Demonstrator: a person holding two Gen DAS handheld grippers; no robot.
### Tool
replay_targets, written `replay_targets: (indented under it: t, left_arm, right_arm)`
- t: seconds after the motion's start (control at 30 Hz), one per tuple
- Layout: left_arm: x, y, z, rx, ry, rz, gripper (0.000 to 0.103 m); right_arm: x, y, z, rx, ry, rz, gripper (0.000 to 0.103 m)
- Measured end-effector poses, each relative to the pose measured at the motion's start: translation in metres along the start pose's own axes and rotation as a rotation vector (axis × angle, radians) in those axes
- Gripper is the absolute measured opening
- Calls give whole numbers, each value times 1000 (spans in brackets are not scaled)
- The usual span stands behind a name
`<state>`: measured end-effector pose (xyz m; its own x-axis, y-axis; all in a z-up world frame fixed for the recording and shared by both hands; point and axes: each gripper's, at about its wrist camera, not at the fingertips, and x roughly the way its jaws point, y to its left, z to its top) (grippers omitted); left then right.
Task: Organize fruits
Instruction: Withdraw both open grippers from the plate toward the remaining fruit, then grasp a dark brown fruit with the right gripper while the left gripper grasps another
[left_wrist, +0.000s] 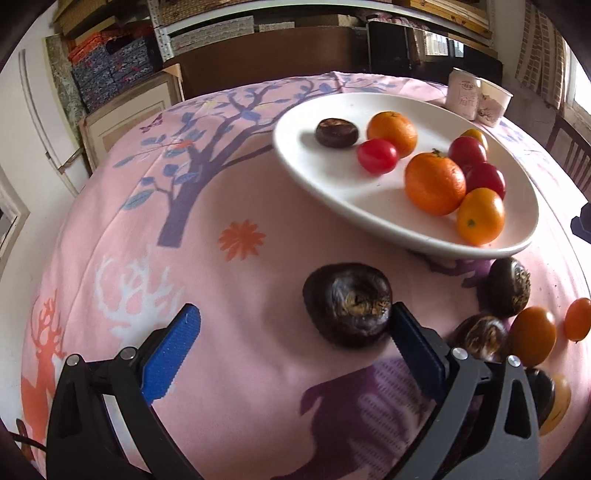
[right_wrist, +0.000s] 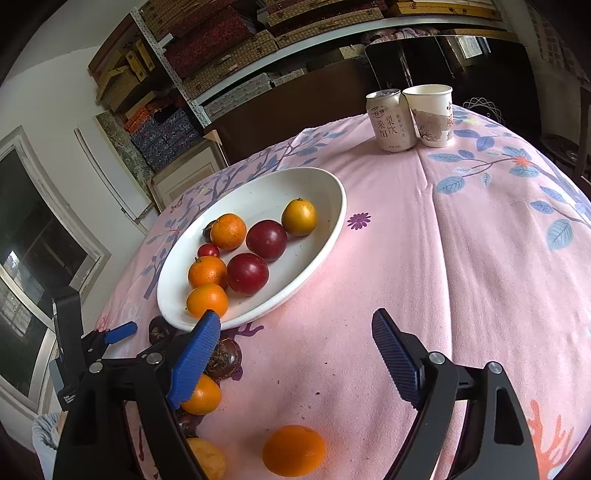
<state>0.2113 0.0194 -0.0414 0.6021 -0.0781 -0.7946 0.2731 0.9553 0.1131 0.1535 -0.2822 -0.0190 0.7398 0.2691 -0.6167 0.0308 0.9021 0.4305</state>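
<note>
A white plate (right_wrist: 325, 236) sits on the desk (right_wrist: 461, 258), which is covered with a pink patterned cloth, and serves as the landmark here. On the plate lie oranges (right_wrist: 228, 231), two dark red plums (right_wrist: 247, 273), a small red tomato (left_wrist: 376, 156) and one dark brown water chestnut (left_wrist: 336, 132). Just in front of the plate, on the cloth, rests a larger water chestnut (left_wrist: 347, 304); the left gripper (left_wrist: 295, 328) is spread wide around it, its right finger (left_wrist: 413, 347) touching the chestnut's side and the other well clear, so nothing is grasped. More chestnuts and small oranges (left_wrist: 533, 334) lie beside the plate's near edge. The right gripper (right_wrist: 291, 350) hovers in front of the plate with fingers released and empty, a loose orange (right_wrist: 293, 448) lying below it. Behind the plate stand a can (right_wrist: 390, 120) and a paper cup (right_wrist: 432, 114).
</note>
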Motion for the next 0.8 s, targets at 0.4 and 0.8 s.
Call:
replay_targets:
  t: [0.4,0.8]
  left_arm:
    - [-1,15,-10,-89,26,-37,99]
    - [0,14,-8,-93,27,-33,99]
  right_arm:
    - [33,44,-21,-106,215,149,50]
    - [61,64,-18,-76,260,104,49]
